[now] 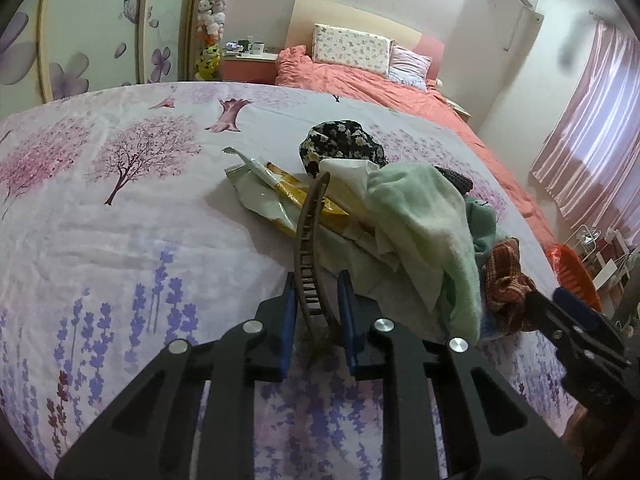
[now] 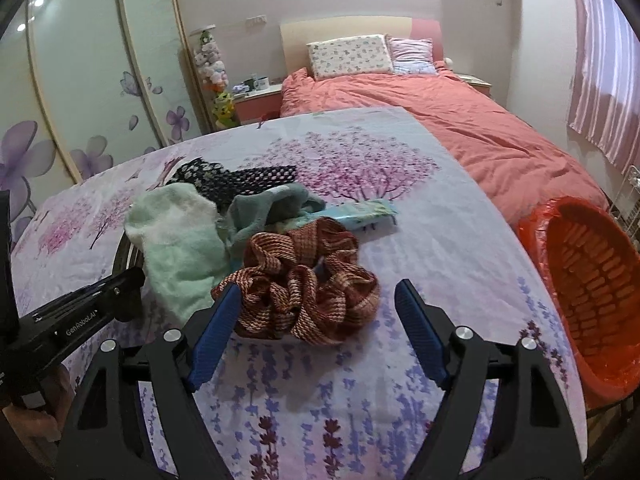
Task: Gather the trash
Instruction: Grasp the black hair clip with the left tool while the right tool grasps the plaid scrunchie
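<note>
Left tongs (image 1: 316, 300) pinch a brown hair clip (image 1: 310, 240); wrappers (image 1: 276, 188) lie just beyond, a green towel (image 1: 424, 232) to their right. Right tongs (image 2: 318, 300) gape around a scrunchie (image 2: 304, 288); orange bin (image 2: 592, 288) at right.

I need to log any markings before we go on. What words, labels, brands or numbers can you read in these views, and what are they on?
"GenRoboLAI" (last letters unsure): white print on the side of the left gripper, seen from the right wrist view.
Yellow wrapper: any print is too blurred to read.
Light blue packet: pattern only, no legible words.
Mugs on the bedside table: too small to read.
</note>
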A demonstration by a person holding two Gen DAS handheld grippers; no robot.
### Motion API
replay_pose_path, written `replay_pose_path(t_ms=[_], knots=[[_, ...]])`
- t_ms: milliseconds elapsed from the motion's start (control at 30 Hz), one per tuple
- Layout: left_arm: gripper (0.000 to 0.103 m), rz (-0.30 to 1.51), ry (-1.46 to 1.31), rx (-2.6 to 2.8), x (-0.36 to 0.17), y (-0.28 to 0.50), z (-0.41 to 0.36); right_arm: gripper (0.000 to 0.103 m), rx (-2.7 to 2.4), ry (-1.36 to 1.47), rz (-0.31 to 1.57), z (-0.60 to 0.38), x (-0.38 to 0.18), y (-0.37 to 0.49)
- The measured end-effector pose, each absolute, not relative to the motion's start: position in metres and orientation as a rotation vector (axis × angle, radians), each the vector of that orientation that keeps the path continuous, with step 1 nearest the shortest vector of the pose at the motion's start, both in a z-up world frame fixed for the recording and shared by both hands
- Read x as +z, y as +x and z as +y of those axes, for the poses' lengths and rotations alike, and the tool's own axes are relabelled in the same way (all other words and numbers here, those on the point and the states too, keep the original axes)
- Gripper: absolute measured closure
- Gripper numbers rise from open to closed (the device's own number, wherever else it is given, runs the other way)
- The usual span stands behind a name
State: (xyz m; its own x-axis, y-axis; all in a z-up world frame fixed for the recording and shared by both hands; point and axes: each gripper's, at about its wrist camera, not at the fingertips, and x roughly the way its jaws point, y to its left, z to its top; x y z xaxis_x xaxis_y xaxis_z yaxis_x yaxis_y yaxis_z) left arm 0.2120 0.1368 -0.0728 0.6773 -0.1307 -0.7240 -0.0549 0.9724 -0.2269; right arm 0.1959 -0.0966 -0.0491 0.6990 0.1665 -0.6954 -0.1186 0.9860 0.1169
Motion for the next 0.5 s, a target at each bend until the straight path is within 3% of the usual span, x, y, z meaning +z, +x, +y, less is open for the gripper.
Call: replay_pose_path(t_ms=[67, 267, 367, 500], knots=[[0.085, 0.829, -0.241, -0.043, -0.072, 0.212, 0.137, 0.050, 0.181, 0.076, 0.808, -0.097, -0.054, 0.199], [0.089, 0.830, -0.240, -0.028, -0.071, 0.210, 0.143, 0.083, 0.208, 0.101, 0.796, -0.103, -0.051, 0.194], [0.089, 0.834, -0.237, -0.021, -0.072, 0.210, 0.145, 0.093, 0.211, 0.118, 0.775, -0.110, -0.045, 0.191], [0.086, 0.833, -0.236, -0.015, -0.071, 0.210, 0.142, 0.094, 0.198, 0.120, 0.783, -0.112, -0.048, 0.193]])
